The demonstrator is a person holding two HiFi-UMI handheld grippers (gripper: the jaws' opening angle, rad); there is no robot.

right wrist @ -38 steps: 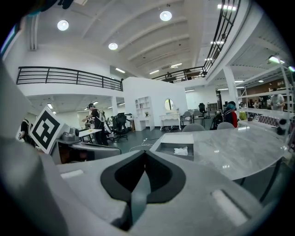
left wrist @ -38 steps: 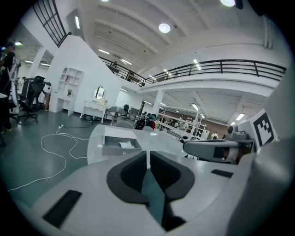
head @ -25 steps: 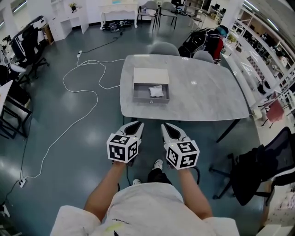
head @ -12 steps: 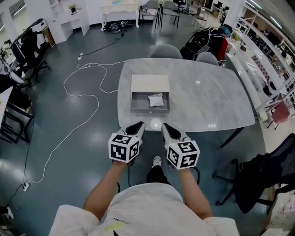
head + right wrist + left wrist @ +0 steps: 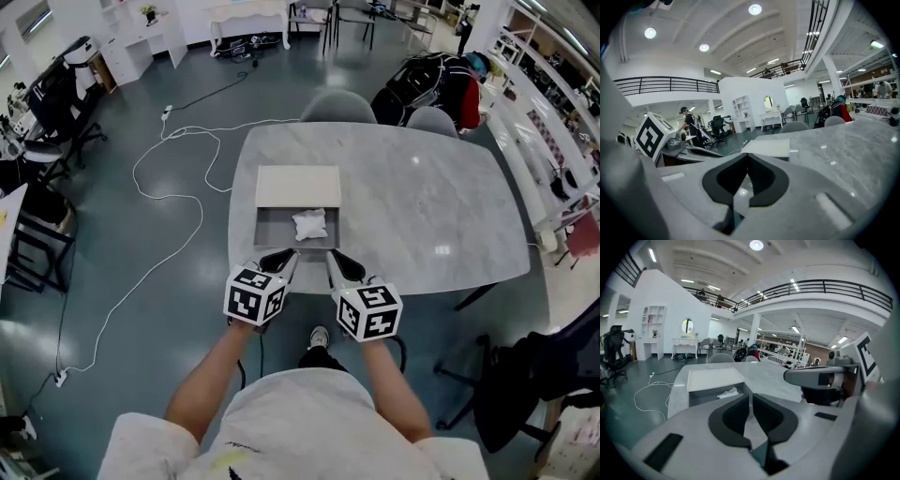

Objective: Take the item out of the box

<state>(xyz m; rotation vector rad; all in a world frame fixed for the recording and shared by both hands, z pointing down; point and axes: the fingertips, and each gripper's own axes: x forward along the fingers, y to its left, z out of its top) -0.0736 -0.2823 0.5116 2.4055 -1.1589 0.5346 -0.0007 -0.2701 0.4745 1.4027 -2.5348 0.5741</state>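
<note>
Both grippers have advanced: left gripper (image 5: pixel 284 255) and right gripper (image 5: pixel 334 256) now reach the table's (image 5: pixel 422 206) near edge, just short of the box (image 5: pixel 270 228). Both sets of jaws are closed, empty. The item (image 5: pixel 310 223) (crumpled, no clear long axis) lies in the box's right half. The left gripper view shows it, the right gripper view does not.

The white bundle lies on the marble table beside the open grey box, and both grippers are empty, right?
Not quite: the head view shows the white bundle inside the open grey box, not beside it. The box does sit on the marble table, and the left gripper and right gripper are both empty, jaws together.
</note>
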